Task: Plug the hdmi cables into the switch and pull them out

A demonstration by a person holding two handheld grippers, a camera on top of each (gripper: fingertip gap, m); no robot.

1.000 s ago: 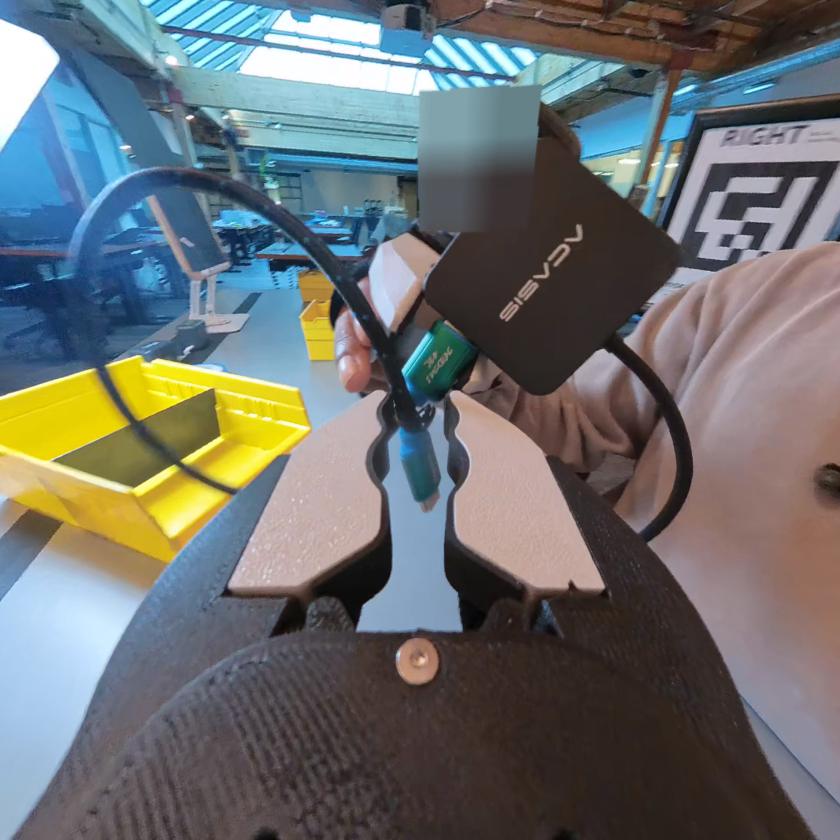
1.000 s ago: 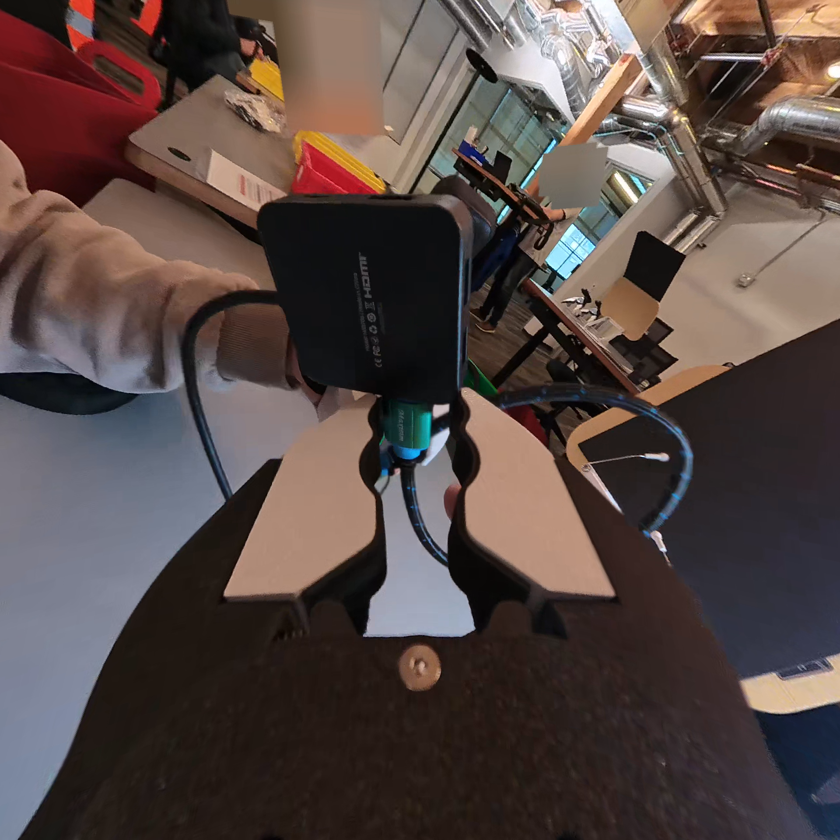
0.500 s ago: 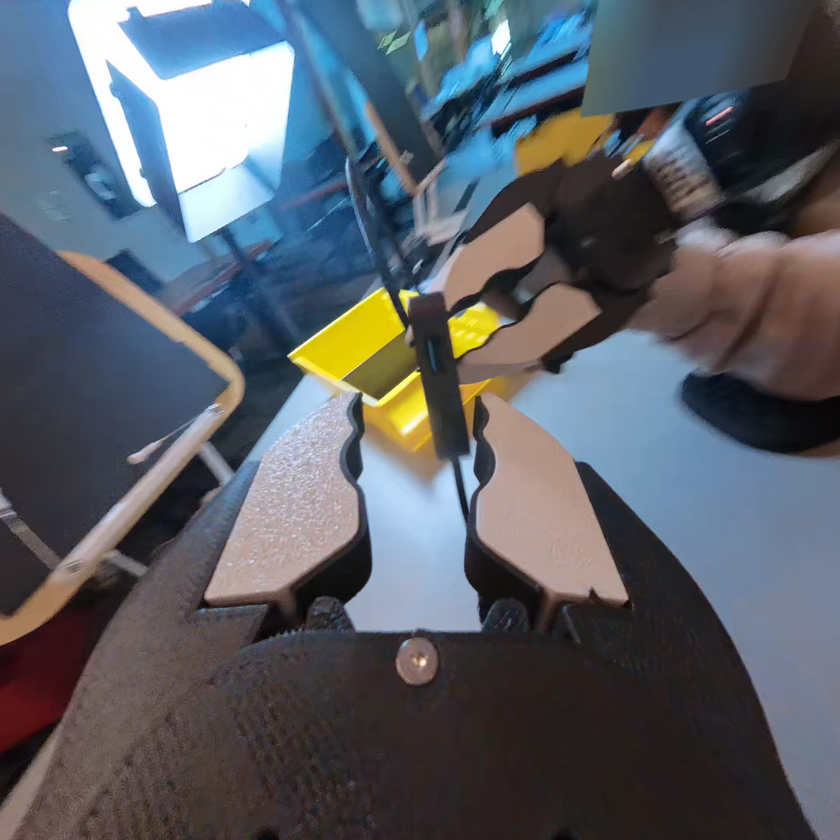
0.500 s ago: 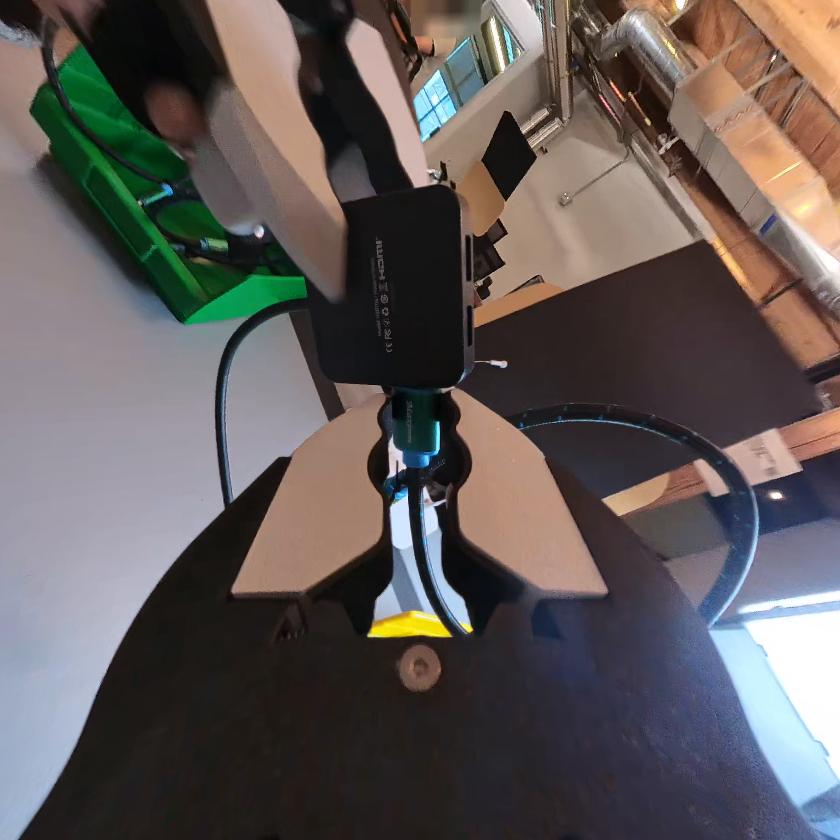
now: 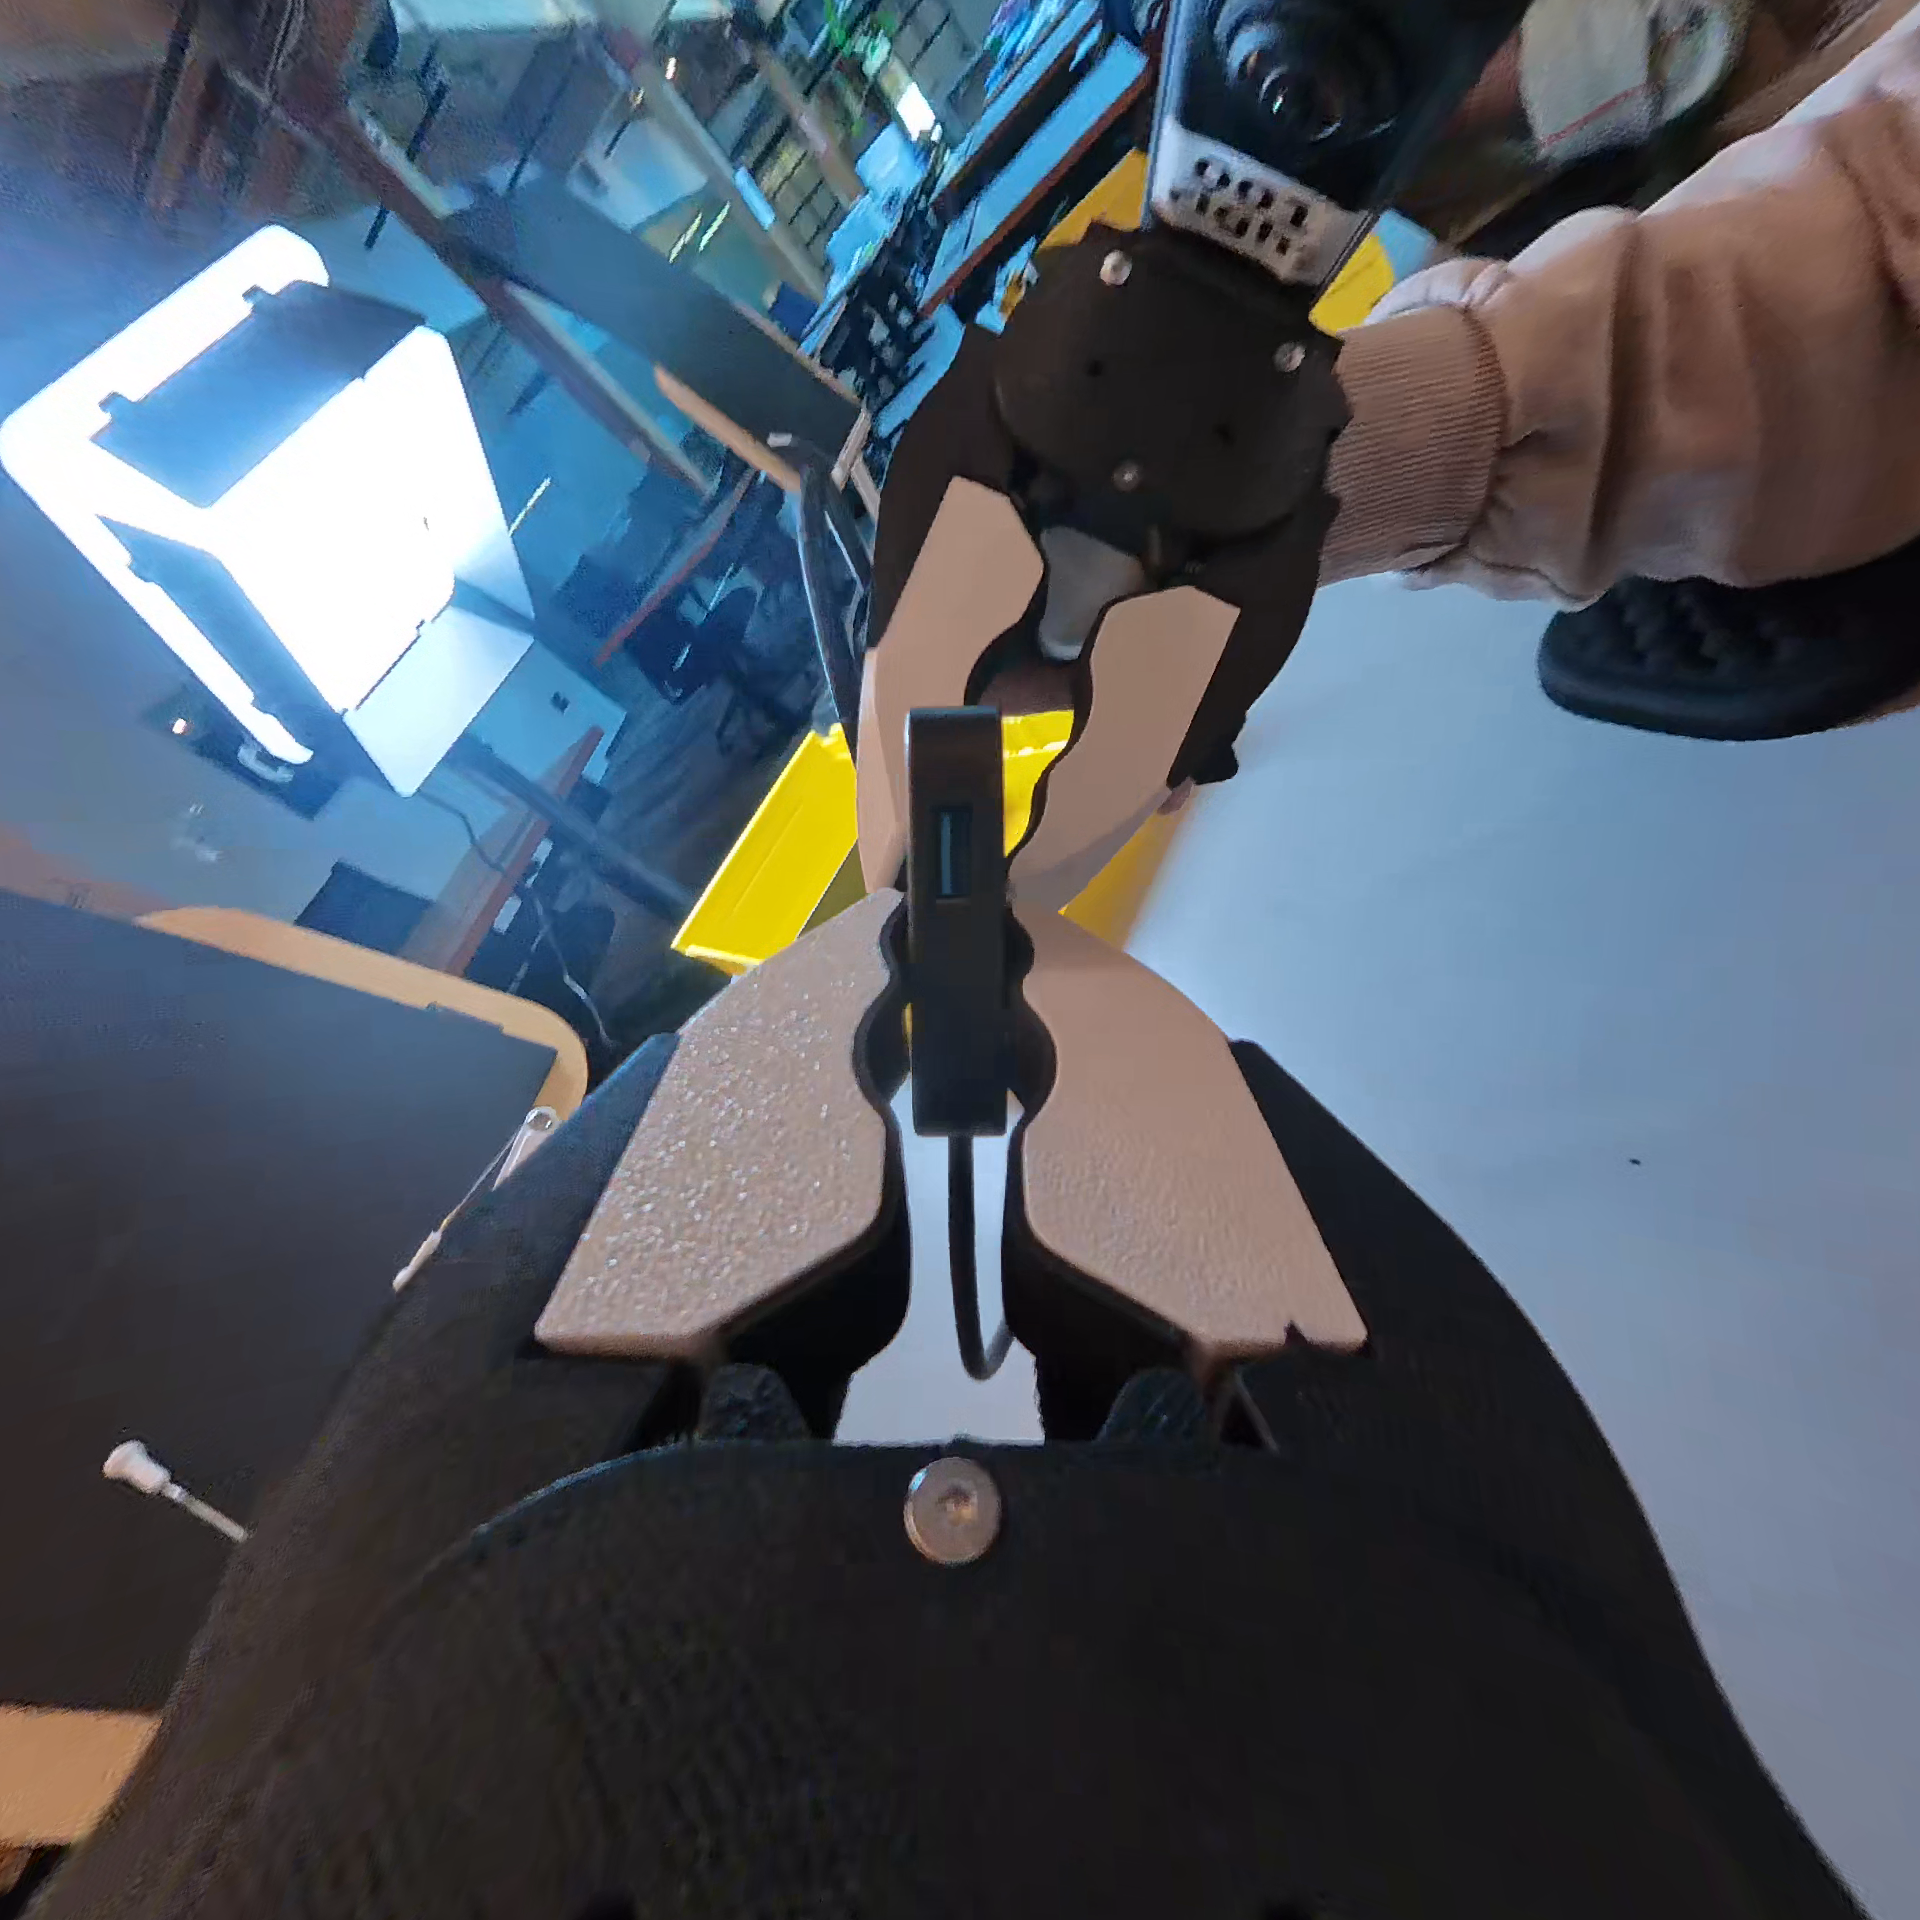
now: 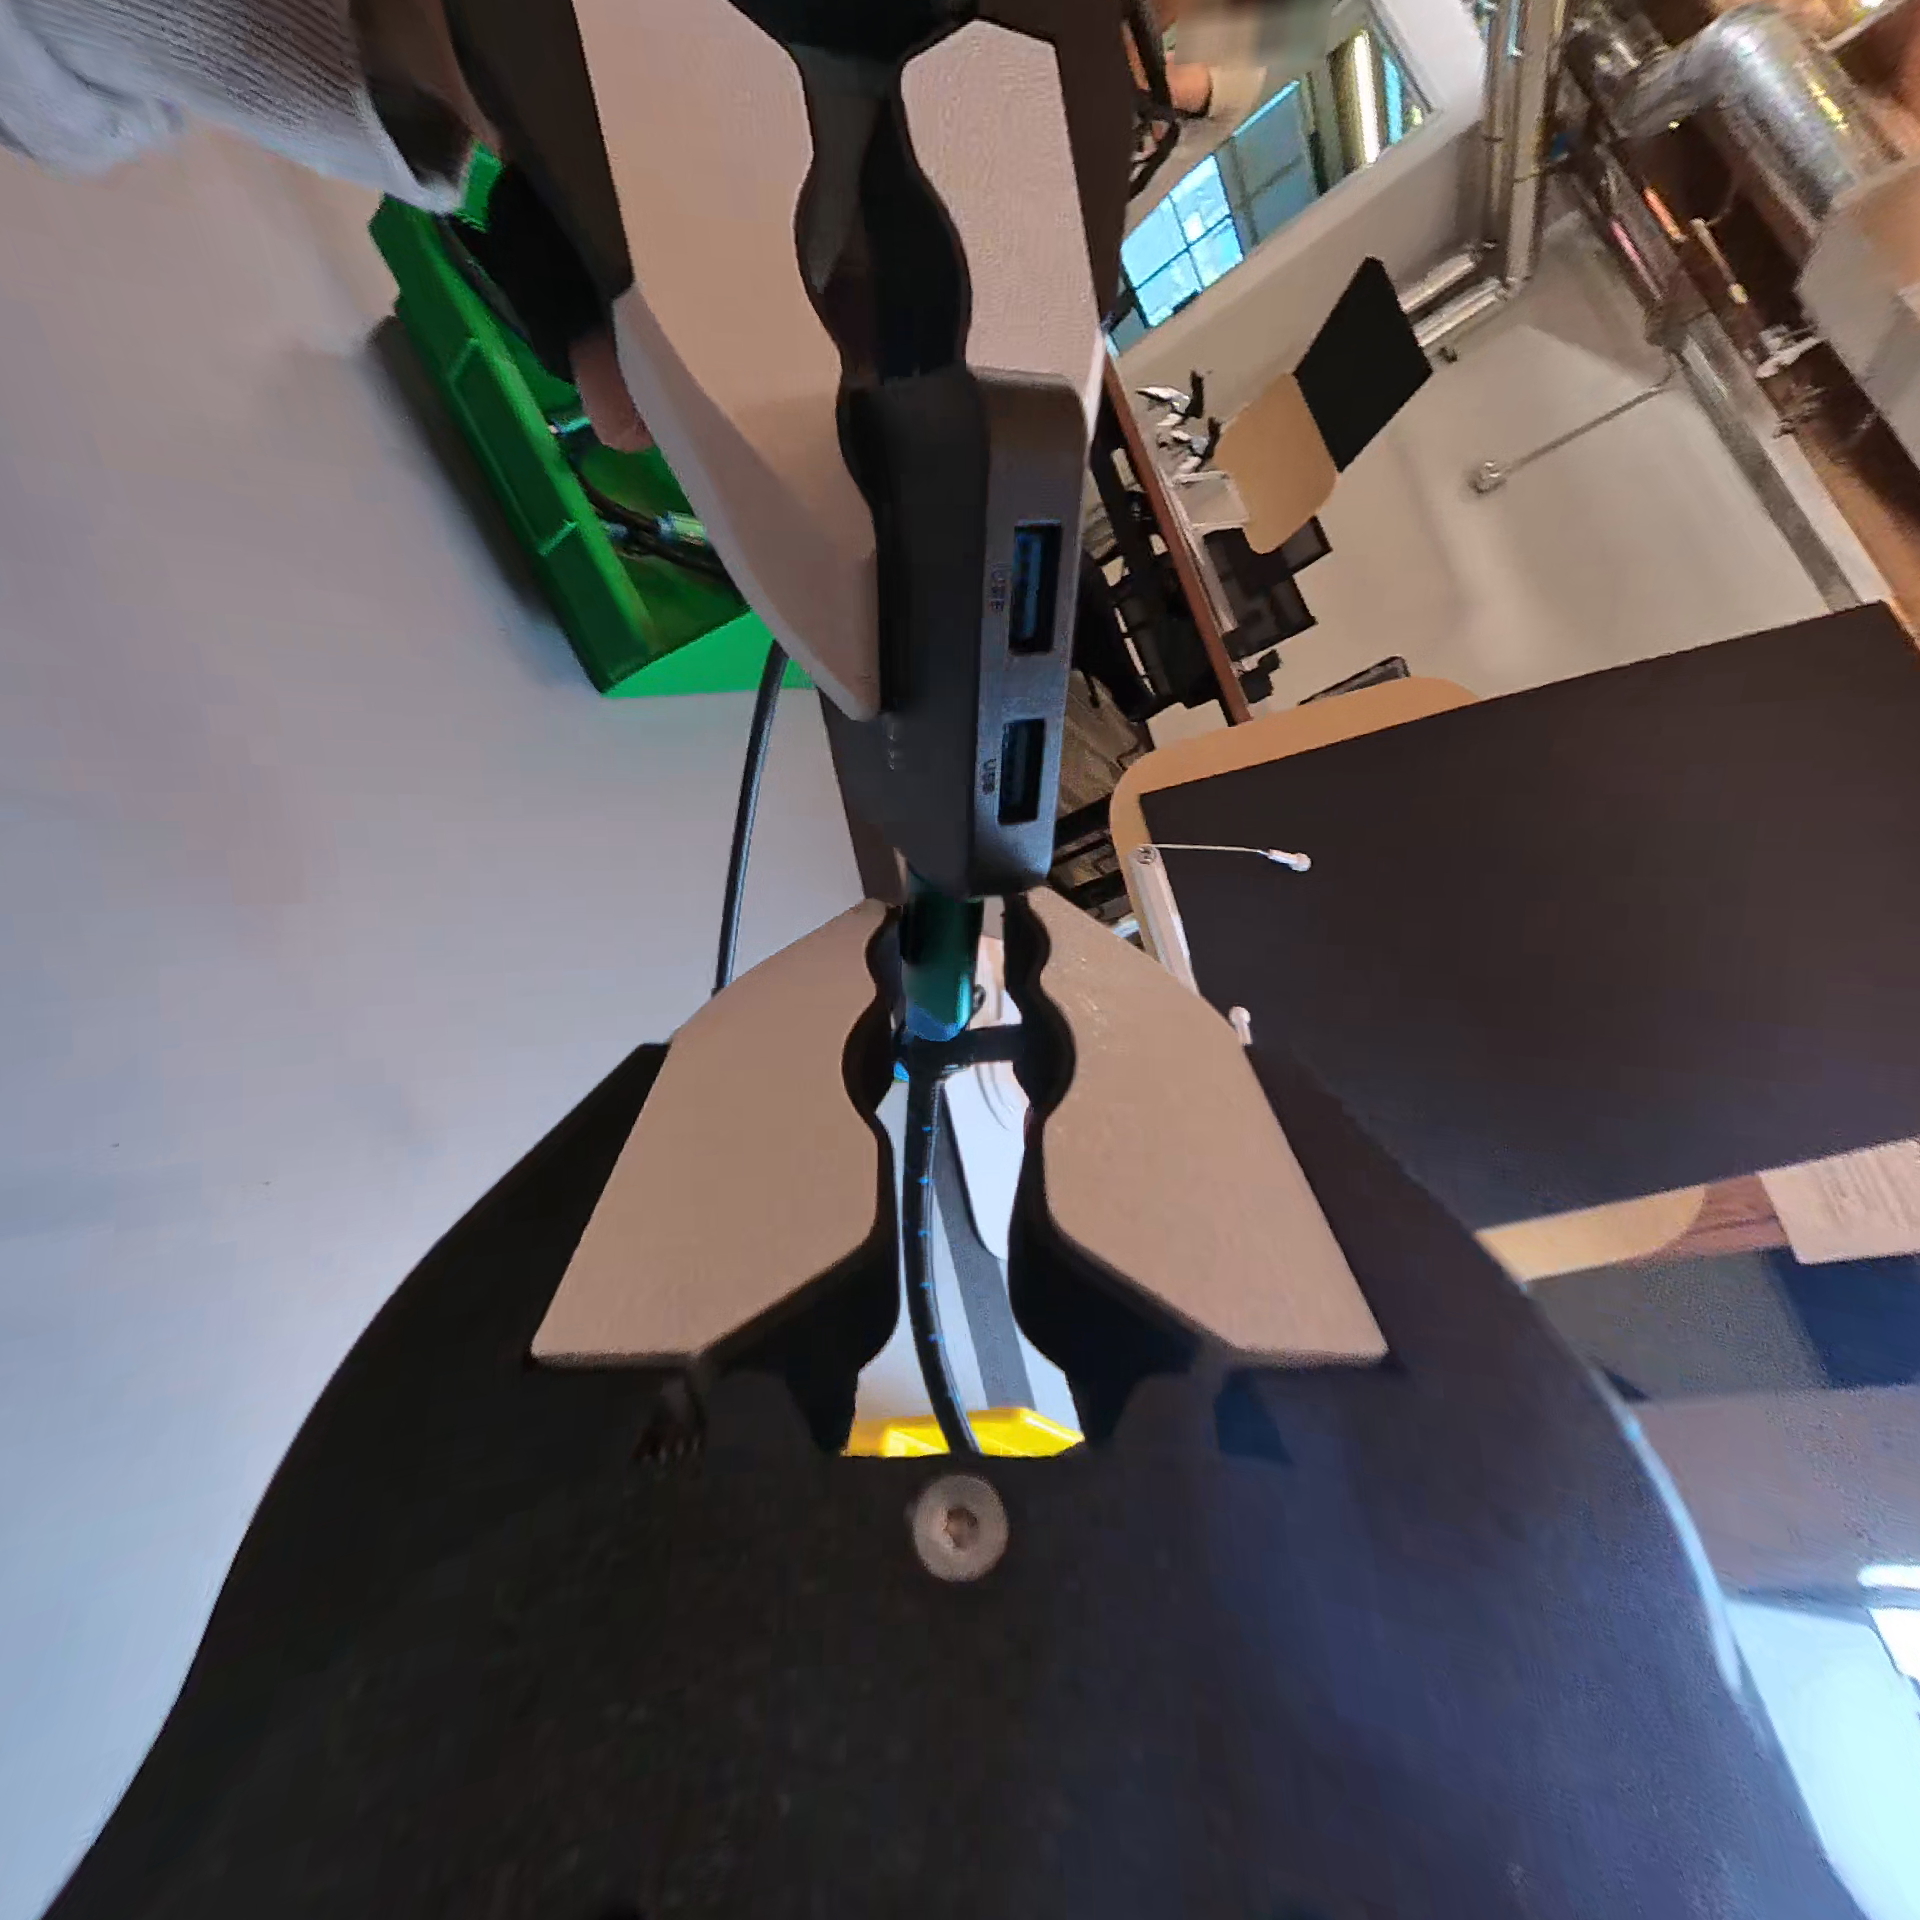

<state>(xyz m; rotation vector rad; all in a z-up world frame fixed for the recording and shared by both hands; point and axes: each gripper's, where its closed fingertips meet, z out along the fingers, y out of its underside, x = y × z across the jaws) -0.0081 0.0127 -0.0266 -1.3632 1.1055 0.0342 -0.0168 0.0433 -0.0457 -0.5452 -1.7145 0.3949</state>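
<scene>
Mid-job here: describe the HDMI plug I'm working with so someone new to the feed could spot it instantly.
Find the black switch, held up over the grey table by the left gripper. At its lower end, the HDMI plug sits between the right gripper fingers. Its green metallic shell, trailing a black braided cable, sets it apart.

Each camera rides just behind its own fingers, the two facing each other close up, sharing the black switch (image 5: 956, 925) (image 6: 966, 665) held above the grey table (image 5: 1558, 1039) (image 6: 260, 831).
</scene>
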